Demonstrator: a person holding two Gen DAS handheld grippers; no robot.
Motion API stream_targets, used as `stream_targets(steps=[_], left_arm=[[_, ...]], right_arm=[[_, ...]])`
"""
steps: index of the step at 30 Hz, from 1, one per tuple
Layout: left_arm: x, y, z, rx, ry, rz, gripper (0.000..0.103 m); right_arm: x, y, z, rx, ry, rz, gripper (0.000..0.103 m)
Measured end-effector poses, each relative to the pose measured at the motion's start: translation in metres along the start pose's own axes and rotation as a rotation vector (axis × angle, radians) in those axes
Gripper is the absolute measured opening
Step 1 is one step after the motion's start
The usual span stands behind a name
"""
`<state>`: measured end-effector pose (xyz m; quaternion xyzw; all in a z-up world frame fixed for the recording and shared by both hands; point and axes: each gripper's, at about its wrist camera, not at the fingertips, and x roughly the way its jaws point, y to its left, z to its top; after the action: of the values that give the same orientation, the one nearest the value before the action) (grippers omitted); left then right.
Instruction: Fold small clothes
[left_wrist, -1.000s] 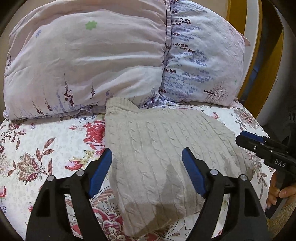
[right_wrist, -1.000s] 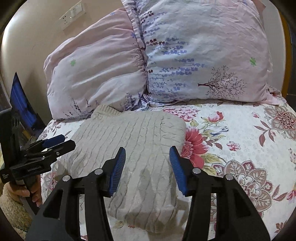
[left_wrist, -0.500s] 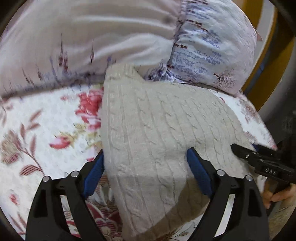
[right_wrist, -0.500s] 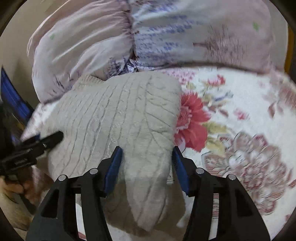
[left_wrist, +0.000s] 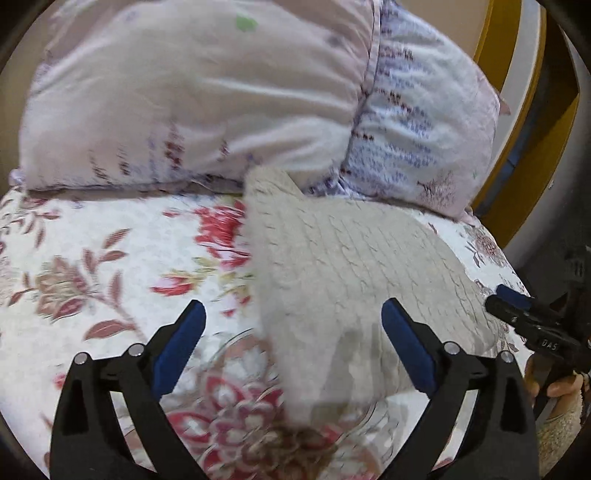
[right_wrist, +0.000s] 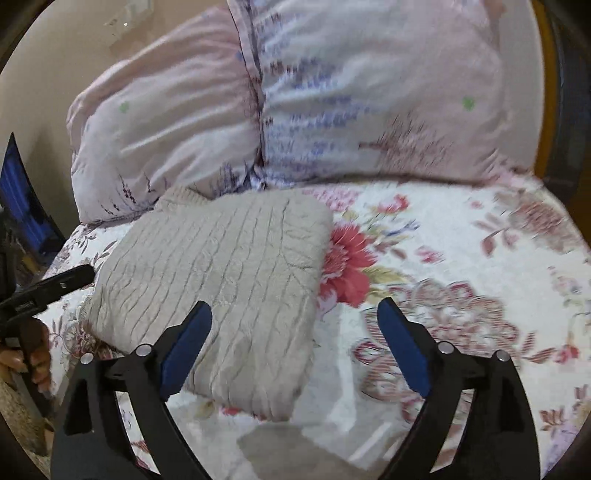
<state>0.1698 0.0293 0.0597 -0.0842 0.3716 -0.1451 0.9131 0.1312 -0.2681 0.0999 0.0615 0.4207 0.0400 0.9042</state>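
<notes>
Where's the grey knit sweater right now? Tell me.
In both wrist views the folded grey knit sweater lies flat on the floral bedspread, its far corner touching the pillows. It sits between the two open grippers, held by neither.

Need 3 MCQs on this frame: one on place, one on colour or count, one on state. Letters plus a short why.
1. Where does the folded beige cable-knit sweater lie?
A. on the floral bedspread, its far edge at the pillows
B. on top of the pillows
C. on the floor

2. How many floral pillows stand behind it?
A. one
B. two
C. four

3. How do the right gripper's blue-padded jaws stand?
A. clamped on the sweater
C. shut with nothing between them
B. spread wide, holding nothing

Key:
1 A: the right wrist view shows the sweater flat on the bedspread, touching the pillows' base.
2 B: a pink pillow and a lavender-print pillow lean side by side.
3 B: the jaws have just been opening; the sweater's corner lies below, unpinched. The left gripper gapes likewise.
</notes>
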Motion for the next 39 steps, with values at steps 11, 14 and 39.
stream_targets(steps=[11, 14, 39], left_arm=[[-0.039, 0.007, -0.035, -0.002, -0.018, 0.192, 0.101], [-0.032, -0.006, -0.046, 0.035, 0.041, 0.194, 0.101], [0.012, -0.038, -0.073, 0.092, 0.193, 0.265, 0.101]], right_arm=[[-0.027, 0.018, -0.022, -0.038, -0.083, -0.172, 0.102], [-0.018, 0.024, -0.03, -0.023, -0.013, -0.103, 0.102], [0.018, 0.044, -0.06, 0.001, 0.175, -0.121, 0.102]])
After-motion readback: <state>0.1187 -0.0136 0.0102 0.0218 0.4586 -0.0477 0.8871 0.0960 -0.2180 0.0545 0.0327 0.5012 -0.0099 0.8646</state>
